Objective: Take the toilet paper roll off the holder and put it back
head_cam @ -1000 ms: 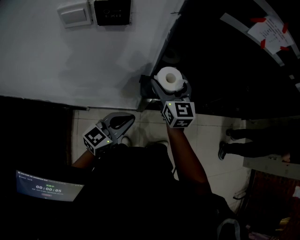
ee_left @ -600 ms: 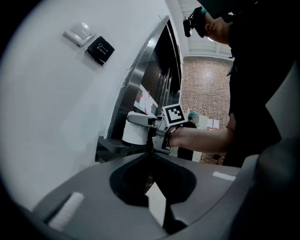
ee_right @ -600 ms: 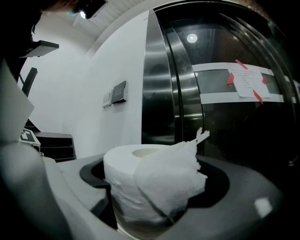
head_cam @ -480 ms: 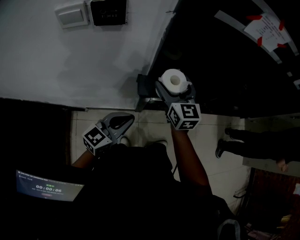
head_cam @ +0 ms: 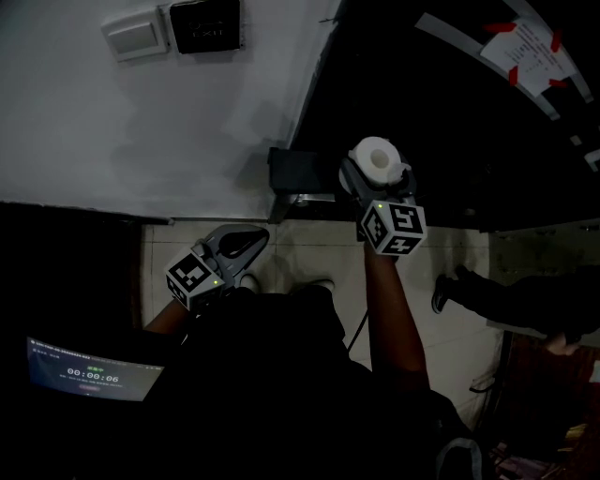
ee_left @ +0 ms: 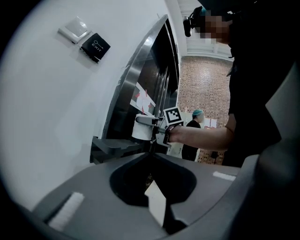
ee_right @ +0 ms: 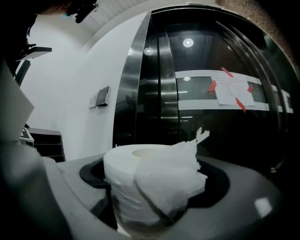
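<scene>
**A:** Where is the toilet paper roll (head_cam: 376,157)?

**B:** In the right gripper (head_cam: 378,172). It is off the holder (head_cam: 298,174) and hangs to the holder's right, in front of the dark glass door (head_cam: 469,131).

**A:** How do the jaws sit on it?

**B:** One jaw is on each side, pressed against the paper. The roll stands upright between them with the core hole facing up. A loose torn sheet (ee_right: 180,171) hangs down the side nearest the gripper's camera.

**A:** And the holder itself?

**B:** It is a dark bracket that juts out low on the white wall (head_cam: 187,122), just left of the door frame. I see nothing on it.

**A:** What about the left gripper (head_cam: 246,243)?

**B:** It is held low and close to the body, over the tiled floor (head_cam: 300,251), well apart from the roll. Its tips are pressed together and nothing is between them.

**A:** Anything else around?

**B:** High on the wall there is a light switch (head_cam: 137,34) with a black EXIT plate (head_cam: 204,23) just beside it. A paper notice (head_cam: 531,45) is fixed to the glass with red tape. A screen (head_cam: 92,369) glows at the lower left, and another person's shoe (head_cam: 442,294) is on the tiles to the right.
</scene>
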`<state>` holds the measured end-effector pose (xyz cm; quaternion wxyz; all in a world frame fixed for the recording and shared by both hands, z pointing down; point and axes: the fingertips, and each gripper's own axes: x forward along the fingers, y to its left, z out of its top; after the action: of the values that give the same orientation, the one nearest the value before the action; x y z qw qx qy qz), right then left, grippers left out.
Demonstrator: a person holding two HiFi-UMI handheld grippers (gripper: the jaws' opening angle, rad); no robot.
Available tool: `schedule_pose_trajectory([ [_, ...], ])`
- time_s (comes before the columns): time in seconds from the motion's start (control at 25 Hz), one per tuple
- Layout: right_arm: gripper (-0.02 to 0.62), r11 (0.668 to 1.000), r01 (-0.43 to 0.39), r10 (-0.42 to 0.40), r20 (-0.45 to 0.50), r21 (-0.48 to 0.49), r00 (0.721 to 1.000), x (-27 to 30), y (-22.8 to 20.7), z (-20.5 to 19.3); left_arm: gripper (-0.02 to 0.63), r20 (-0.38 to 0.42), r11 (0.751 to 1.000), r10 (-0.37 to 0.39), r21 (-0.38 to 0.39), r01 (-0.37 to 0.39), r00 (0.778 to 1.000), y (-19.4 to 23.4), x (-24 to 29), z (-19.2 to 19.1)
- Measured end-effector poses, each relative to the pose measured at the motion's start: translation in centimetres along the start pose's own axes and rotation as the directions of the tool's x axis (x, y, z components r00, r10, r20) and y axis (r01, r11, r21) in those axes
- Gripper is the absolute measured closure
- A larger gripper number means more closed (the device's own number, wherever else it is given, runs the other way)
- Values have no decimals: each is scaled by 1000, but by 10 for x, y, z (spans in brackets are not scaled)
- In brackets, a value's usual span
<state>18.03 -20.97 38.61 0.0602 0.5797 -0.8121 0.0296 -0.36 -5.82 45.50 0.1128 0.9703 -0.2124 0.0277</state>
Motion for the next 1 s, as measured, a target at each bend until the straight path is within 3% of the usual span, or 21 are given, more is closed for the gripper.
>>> schedule_pose_trajectory([
  [0.36,127,997,81,-81,-27,19,996,-8,-48,-25,606,-8,1000,5,1,-5,1000,0,-2,-1],
  [0.72,127,996,87,-86,-32,32,996,-9,-59,-40,606,-19,1000,13,-12,-13,1000,0,-1,0],
  [0.8,127,990,93,-92,-14,101,996,-8,-65,-44,606,-15,1000,16,-9,-16,1000,1,-1,0],
  [0.88,127,967,99,-105,12,236,994,-10,-74,-53,606,-13,1000,18,-8,-18,1000,2,-2,-1],
  [1.0,127,877,98,-137,49,470,989,-14,-90,-71,606,-16,1000,20,-7,-20,1000,2,-4,-1],
])
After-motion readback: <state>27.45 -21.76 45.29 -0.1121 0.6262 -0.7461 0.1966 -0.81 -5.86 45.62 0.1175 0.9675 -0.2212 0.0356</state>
